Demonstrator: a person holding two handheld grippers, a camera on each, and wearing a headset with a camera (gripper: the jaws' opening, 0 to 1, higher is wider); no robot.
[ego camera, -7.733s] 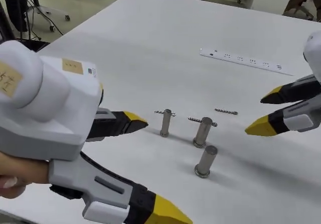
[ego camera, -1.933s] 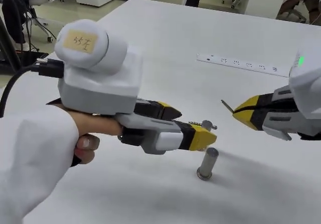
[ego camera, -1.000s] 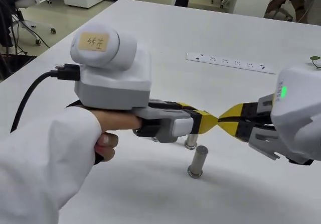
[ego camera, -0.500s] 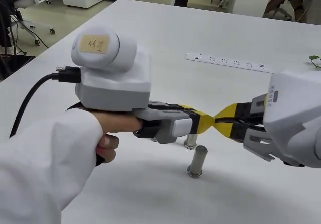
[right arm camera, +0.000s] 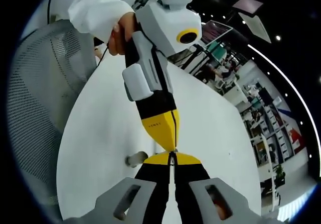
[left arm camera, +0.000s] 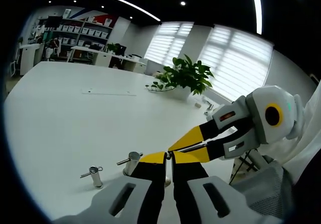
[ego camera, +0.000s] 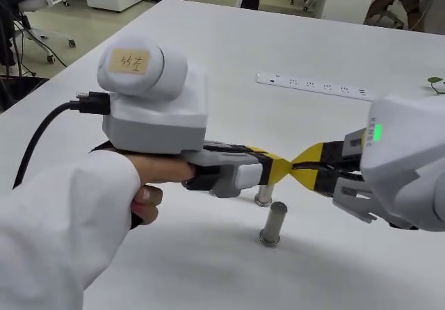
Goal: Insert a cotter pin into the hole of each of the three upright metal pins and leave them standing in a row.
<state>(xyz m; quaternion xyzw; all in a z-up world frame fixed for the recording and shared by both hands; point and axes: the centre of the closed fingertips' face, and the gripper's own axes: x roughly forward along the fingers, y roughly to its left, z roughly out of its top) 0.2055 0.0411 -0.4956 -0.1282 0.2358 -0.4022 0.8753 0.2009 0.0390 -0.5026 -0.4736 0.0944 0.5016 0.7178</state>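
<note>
Above the white table [ego camera: 208,67] my left gripper [ego camera: 284,169] and right gripper [ego camera: 295,171] meet tip to tip, both shut. A thin cotter pin [left arm camera: 168,154] shows as a small grey end pinched where the tips touch; the rest of it is hidden. Just below stands a bare upright metal pin [ego camera: 271,221], with a second pin [ego camera: 264,196] partly hidden behind the left gripper. In the left gripper view two upright pins [left arm camera: 95,176] [left arm camera: 131,162] each carry a cotter pin through the top. The right gripper view shows one pin [right arm camera: 134,159] left of my right gripper [right arm camera: 172,156].
A white power strip [ego camera: 316,87] lies farther back on the table. A black cable [ego camera: 42,136] trails from the left gripper off the table's left edge. A potted plant [left arm camera: 185,78] stands at the far end in the left gripper view.
The right gripper picked the loose cotter pin off the table. Both grippers then came together over the pins, and in the last second they have stayed tip to tip.
</note>
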